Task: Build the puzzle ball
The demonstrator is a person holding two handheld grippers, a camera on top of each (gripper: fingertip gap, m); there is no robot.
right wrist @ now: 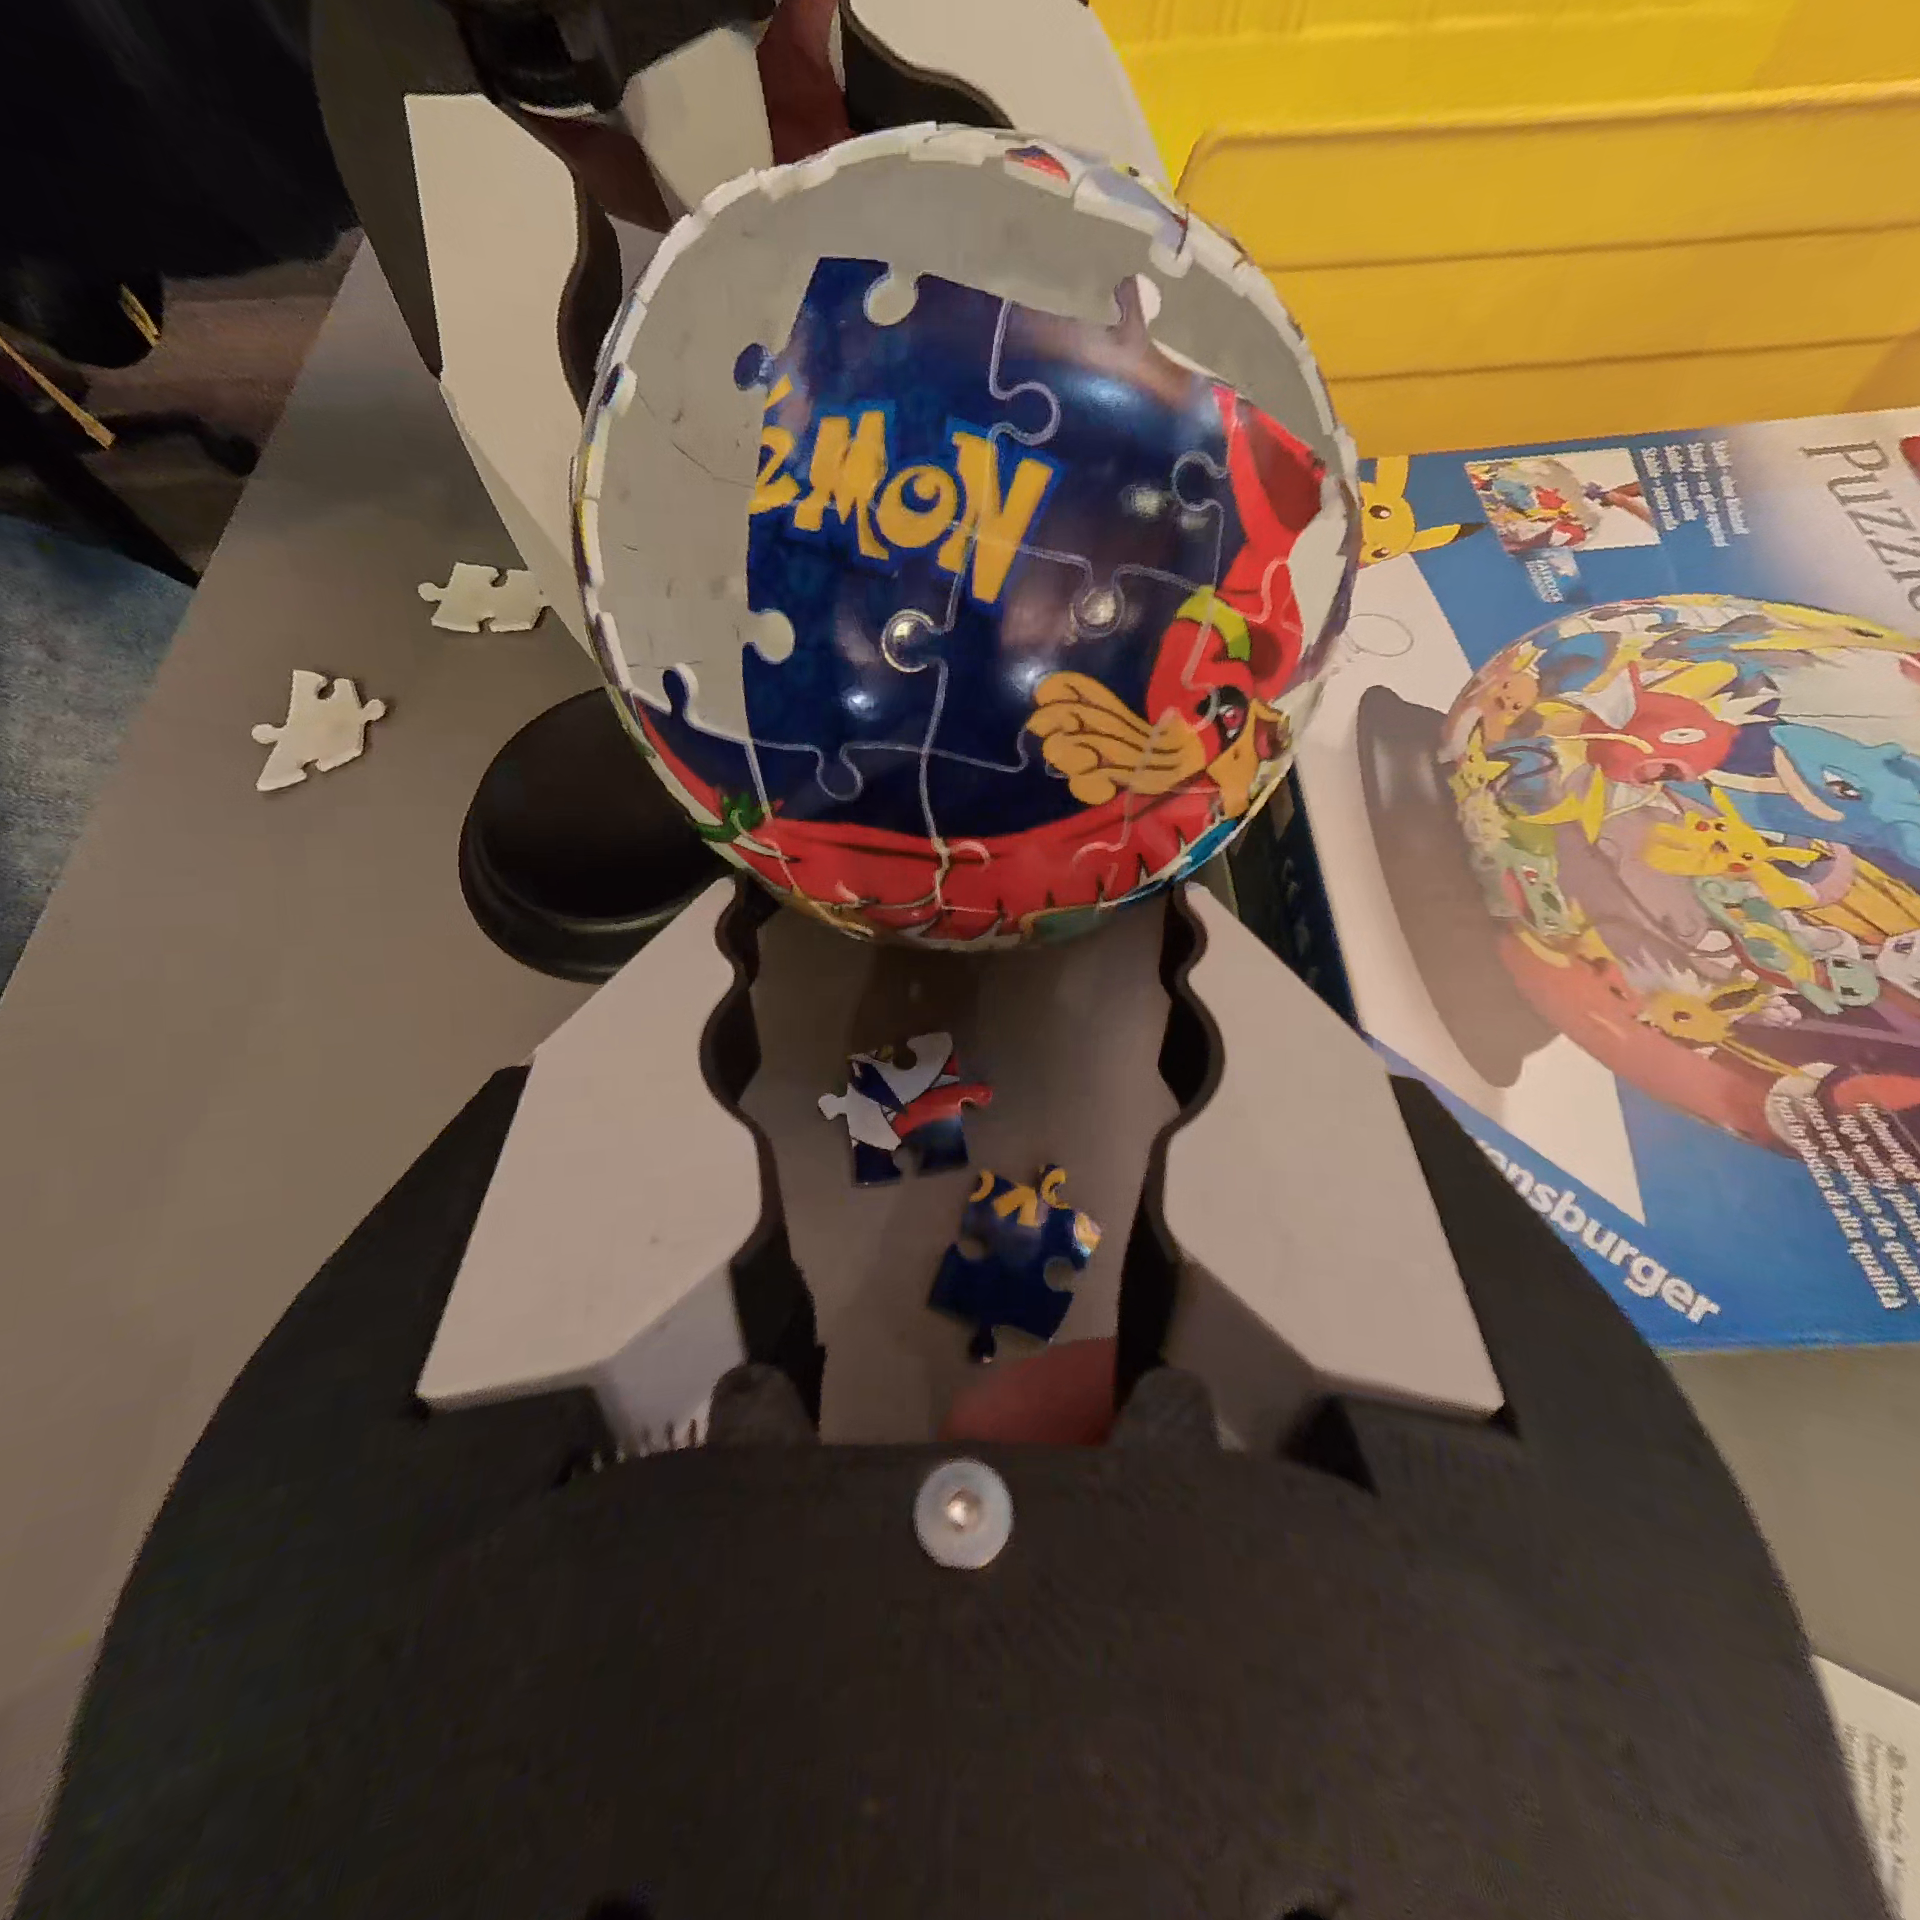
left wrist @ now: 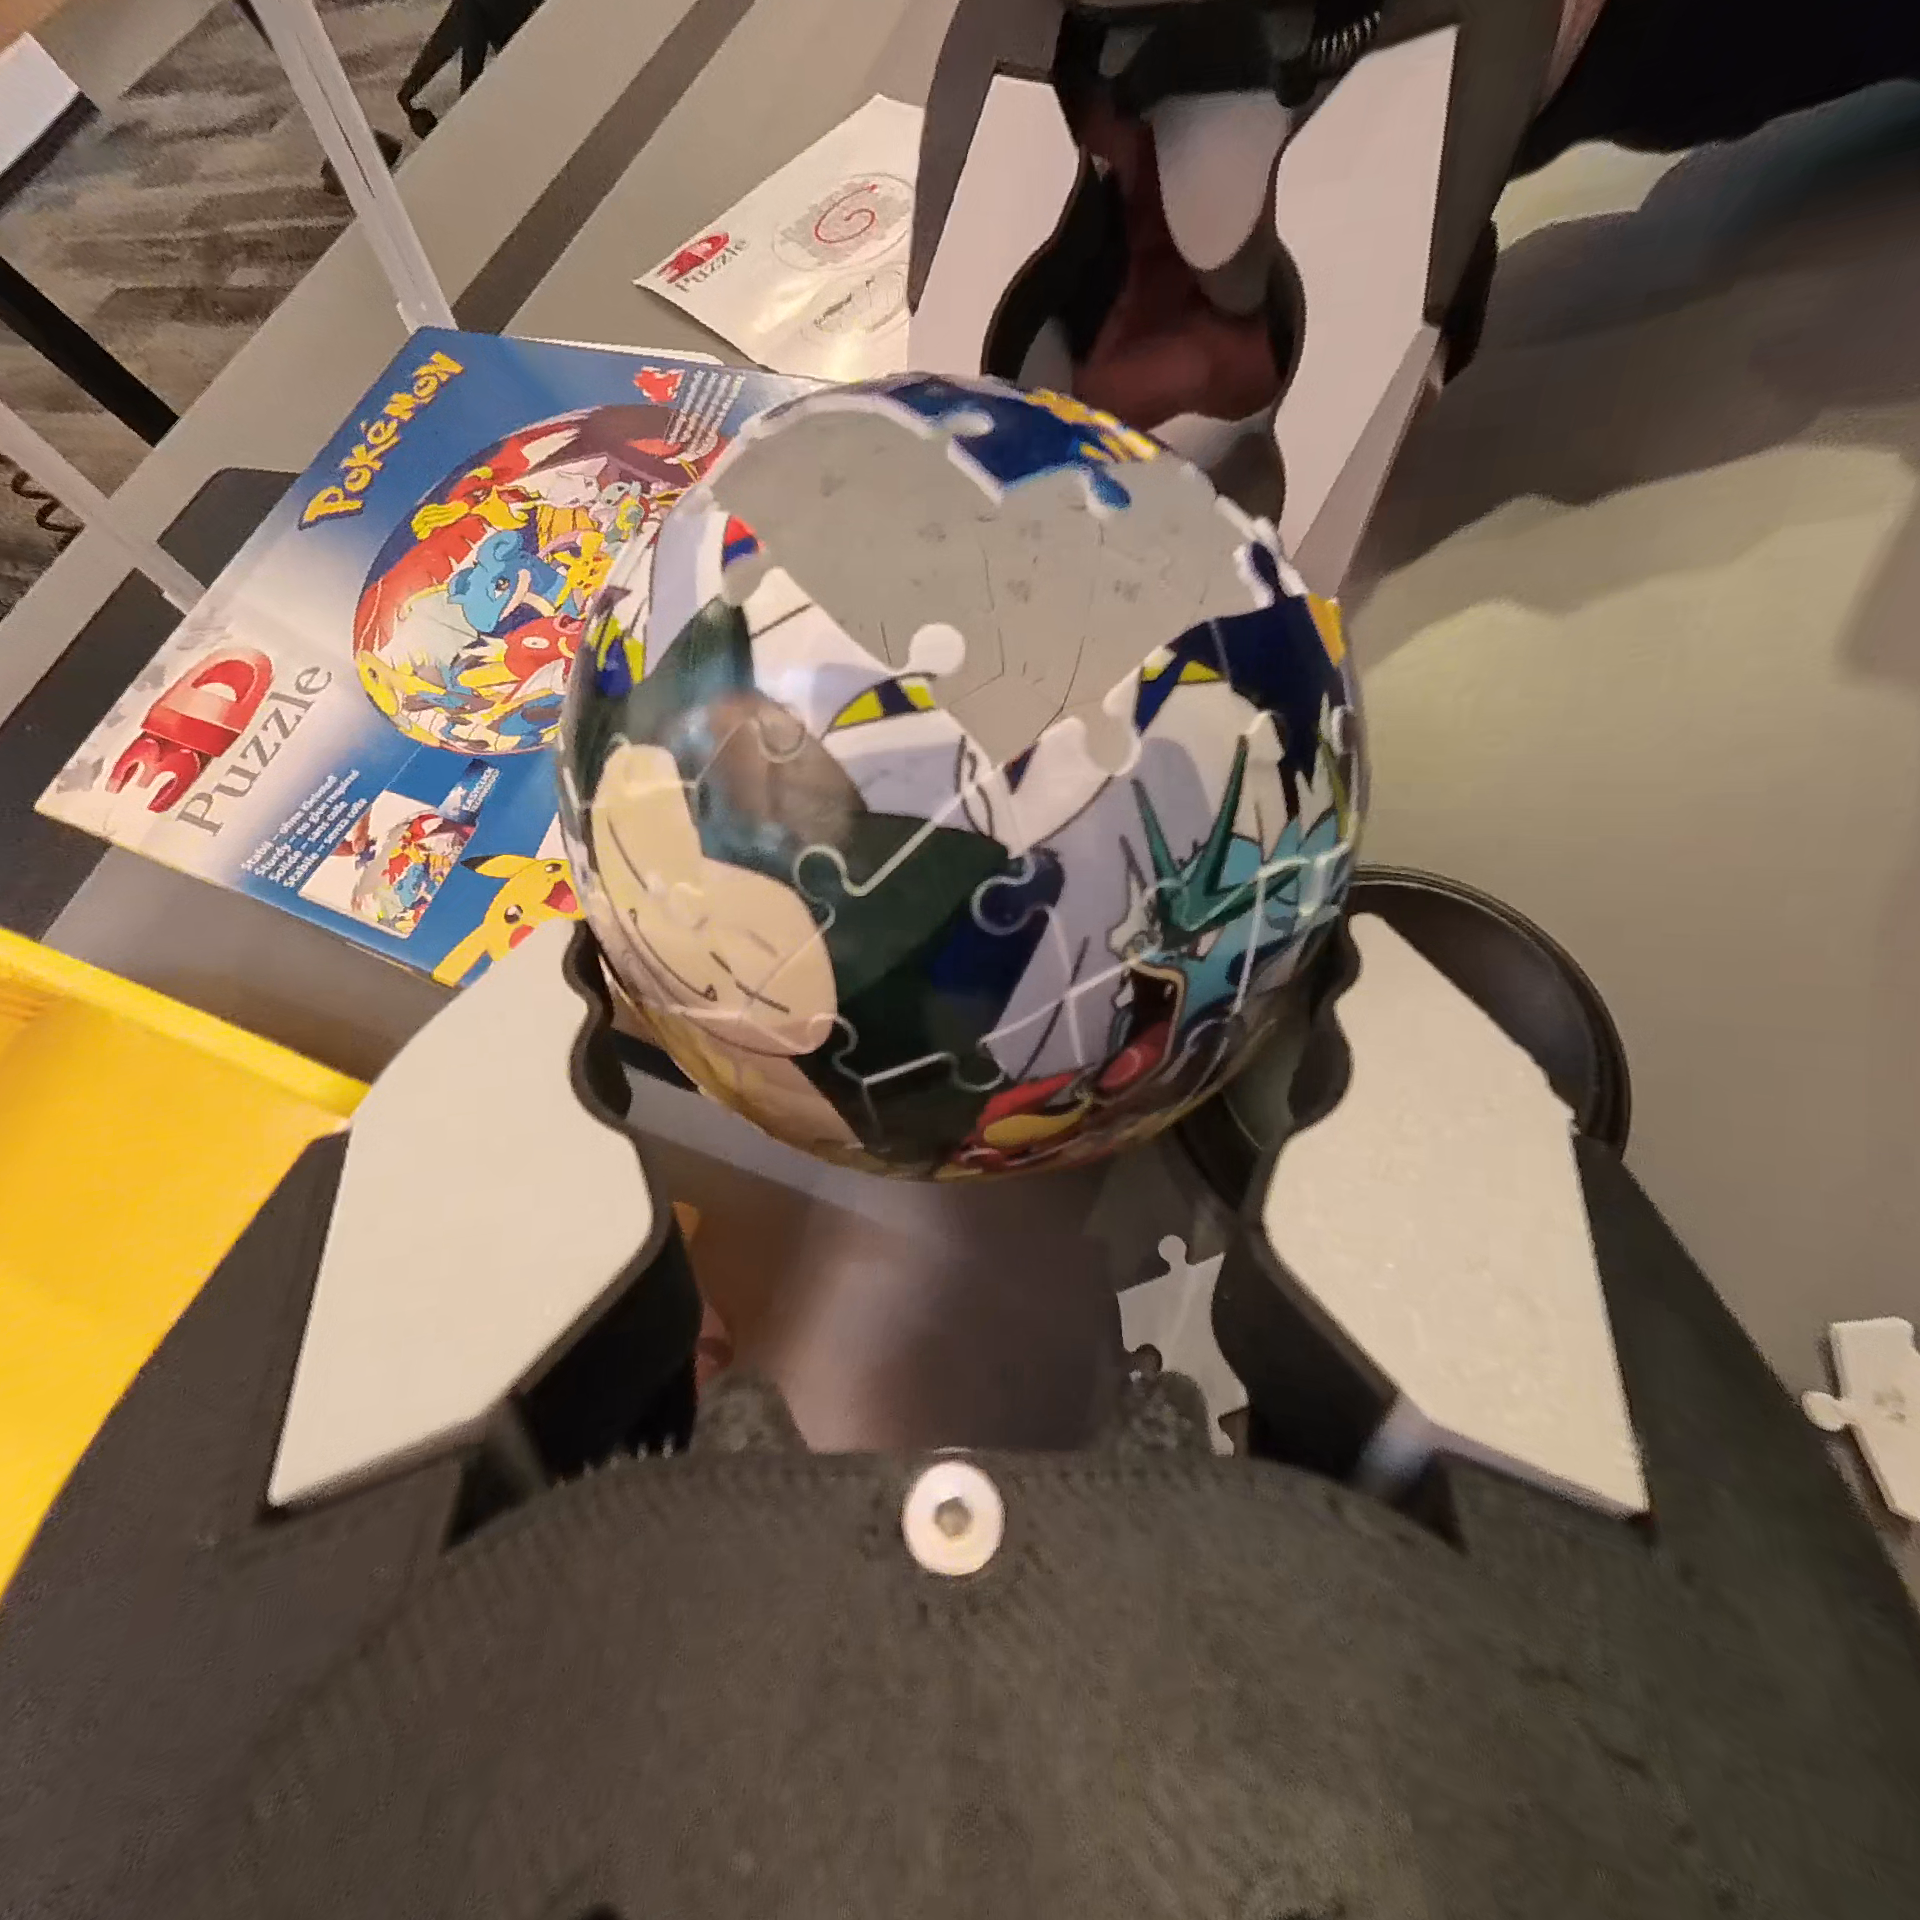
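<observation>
Left wrist view first: the left gripper (left wrist: 961,987) is squeezing the half-built, glossy printed plastic puzzle ball (left wrist: 956,790) low on its 2 sides, jaws spread about ball-wide and pressing the shell. The ball is sitting dead centre, lifted clear of the grey table (left wrist: 1662,727). There's 1 big gap at 12 o'clock showing the grey inside. The right gripper (left wrist: 1195,260) is coming in from 12 o'clock. The blue puzzle box (left wrist: 312,665) is lying at 9 o'clock, 1 instruction sheet (left wrist: 831,229) at 12, 1 round black stand (left wrist: 1538,997) at 3, a yellow bin (left wrist: 125,1143) at 8. I'm counting 2 blank-side pieces, 1 (left wrist: 1174,1309) at 5 and 1 (left wrist: 1870,1392) at 4.

Right wrist view: the right gripper (right wrist: 961,914) is hanging partly open just under the ball with nothing between its fingers; whether the tips are touching the shell, I can't tell. Another hole is showing here at 12 o'clock. 2 printed loose pieces are lying between the fingers, a white-red-blue piece (right wrist: 904,1117) and a dark blue piece (right wrist: 1013,1262), both around 6. 2 white face-down pieces (right wrist: 483,597) (right wrist: 317,727) are sitting at 9.

Handling guess: it's looking light, hollow, slick and pretty fragile near the open edges, so I'd be gripping the finished lower band, never the ragged rim.
</observation>
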